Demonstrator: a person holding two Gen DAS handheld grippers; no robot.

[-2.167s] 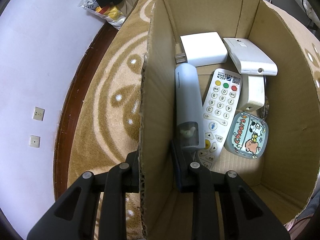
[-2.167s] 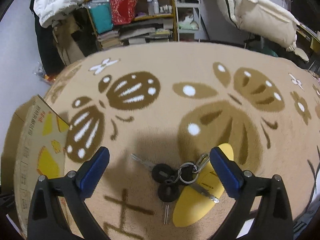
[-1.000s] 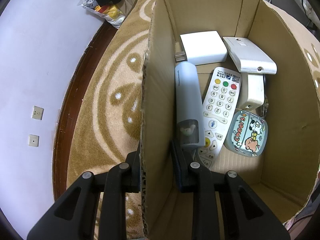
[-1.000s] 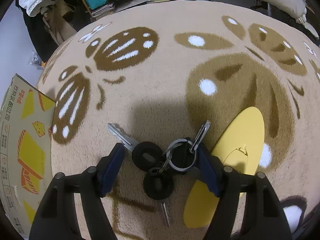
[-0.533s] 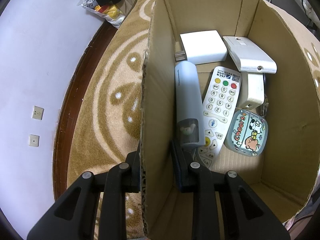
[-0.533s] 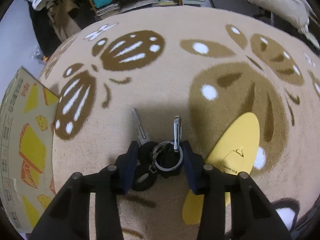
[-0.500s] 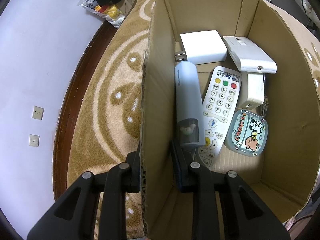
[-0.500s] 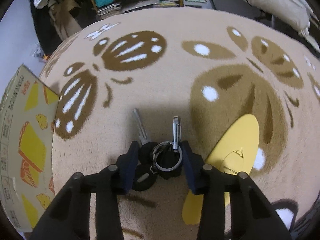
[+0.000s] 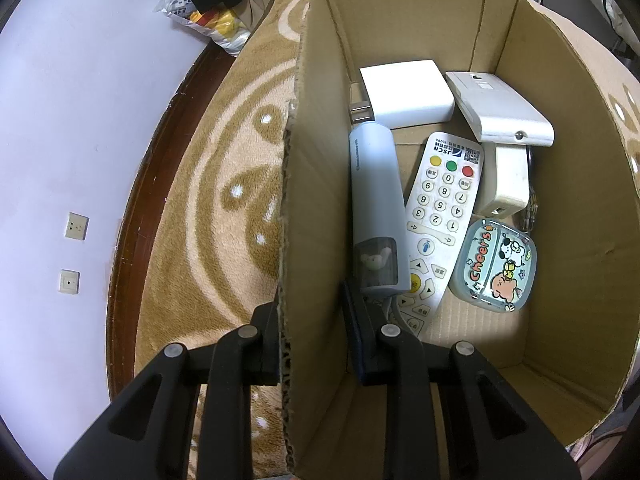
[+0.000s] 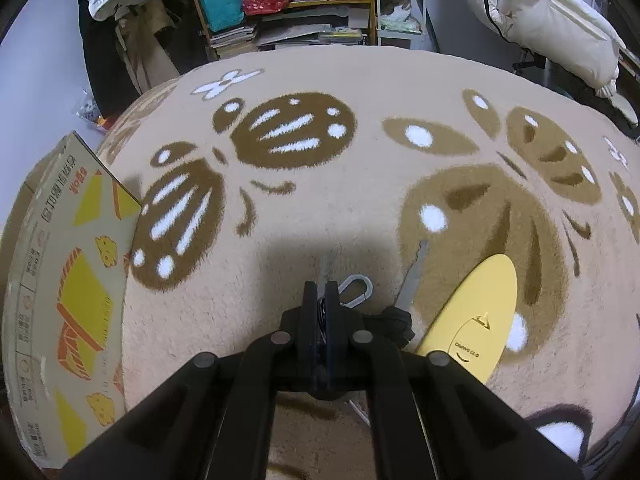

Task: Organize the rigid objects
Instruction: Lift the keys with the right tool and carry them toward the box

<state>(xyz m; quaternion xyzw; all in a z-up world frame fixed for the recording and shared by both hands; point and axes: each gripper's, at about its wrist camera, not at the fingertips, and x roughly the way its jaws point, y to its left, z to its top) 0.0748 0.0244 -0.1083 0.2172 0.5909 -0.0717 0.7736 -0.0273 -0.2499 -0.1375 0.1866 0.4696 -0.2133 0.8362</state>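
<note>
My left gripper is shut on the near wall of the cardboard box, one finger outside and one inside. In the box lie a white remote, a pale blue tube, a white adapter, a white flat device and a cartoon case. My right gripper is shut on a bunch of keys. Its ring is pinched between the pads, the clip and one key blade stick out beside them, just above the rug. A yellow oval object lies on the rug to the right.
The patterned beige and brown rug covers the floor. The box's printed outer side stands at the left of the right wrist view. Shelves with books and bags stand beyond the rug, white bedding at the far right. A white wall borders the box side.
My right gripper closed from wide open onto the key bunch and lifted it slightly off the rug; the keys now hang to the right. The left gripper and box stayed still.
</note>
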